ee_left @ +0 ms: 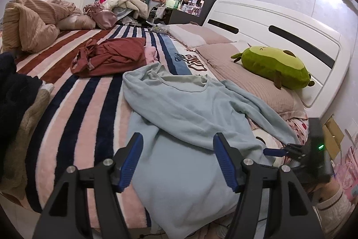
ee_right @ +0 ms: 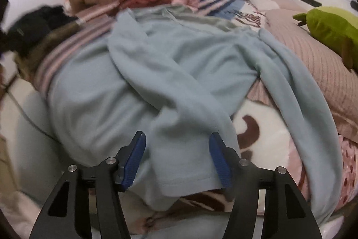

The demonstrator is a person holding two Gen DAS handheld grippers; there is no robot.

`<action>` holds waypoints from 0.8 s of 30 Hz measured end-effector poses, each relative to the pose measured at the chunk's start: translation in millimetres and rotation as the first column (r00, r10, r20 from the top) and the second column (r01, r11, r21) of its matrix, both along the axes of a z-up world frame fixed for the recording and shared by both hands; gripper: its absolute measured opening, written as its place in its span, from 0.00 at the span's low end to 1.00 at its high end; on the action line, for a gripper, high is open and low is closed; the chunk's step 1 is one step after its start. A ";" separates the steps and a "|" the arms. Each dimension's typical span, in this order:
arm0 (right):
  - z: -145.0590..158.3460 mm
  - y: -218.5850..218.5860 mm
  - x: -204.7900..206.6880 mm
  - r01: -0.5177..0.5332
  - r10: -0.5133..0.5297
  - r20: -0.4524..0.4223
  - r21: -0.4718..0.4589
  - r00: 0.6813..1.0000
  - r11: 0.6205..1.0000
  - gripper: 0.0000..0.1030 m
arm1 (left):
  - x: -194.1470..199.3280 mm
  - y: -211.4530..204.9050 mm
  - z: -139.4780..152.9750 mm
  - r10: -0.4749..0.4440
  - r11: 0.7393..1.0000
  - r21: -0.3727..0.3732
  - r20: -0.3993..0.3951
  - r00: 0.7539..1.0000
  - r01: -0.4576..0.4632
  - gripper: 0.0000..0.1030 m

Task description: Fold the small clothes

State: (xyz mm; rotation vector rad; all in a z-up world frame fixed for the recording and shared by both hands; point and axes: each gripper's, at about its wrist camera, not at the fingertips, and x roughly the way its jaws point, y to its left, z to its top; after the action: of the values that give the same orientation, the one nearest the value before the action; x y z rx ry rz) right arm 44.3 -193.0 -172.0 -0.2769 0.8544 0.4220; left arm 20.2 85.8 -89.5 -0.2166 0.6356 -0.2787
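Note:
A light blue long-sleeved top (ee_left: 190, 115) lies spread on the striped blanket (ee_left: 78, 104), neck toward the headboard and hem hanging over the bed's near edge. One sleeve is folded diagonally across the body. The other sleeve (ee_right: 302, 104) trails down the right side. My left gripper (ee_left: 179, 156) hovers open over the hem with nothing pinched. My right gripper (ee_right: 176, 158) is open; the folded sleeve's cuff (ee_right: 185, 171) lies loose between its fingers. In the left wrist view the right gripper (ee_left: 277, 150) shows at the right edge, beside the sleeve's end.
A dark red garment (ee_left: 111, 57) and a small pink cloth (ee_left: 151, 53) lie further up the bed. A green plush (ee_left: 273, 66) rests on pillows by the white headboard (ee_left: 279, 21). Dark clothes (ee_left: 13, 91) are piled at the left, and a beige duvet (ee_left: 33, 24) is bunched at the far left.

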 end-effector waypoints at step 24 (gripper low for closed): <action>71.8 -35.8 14.1 -0.091 0.095 0.004 0.301 0.996 0.949 0.39 | 57.6 5.3 -9.1 0.020 0.992 0.126 -0.045 0.999 -0.015 0.60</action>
State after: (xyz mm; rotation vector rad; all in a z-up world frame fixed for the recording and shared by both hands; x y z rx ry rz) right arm 58.3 -228.8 -100.1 -0.0320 0.7767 0.6352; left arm 77.9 91.1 -98.6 -0.1076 0.6946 -0.2164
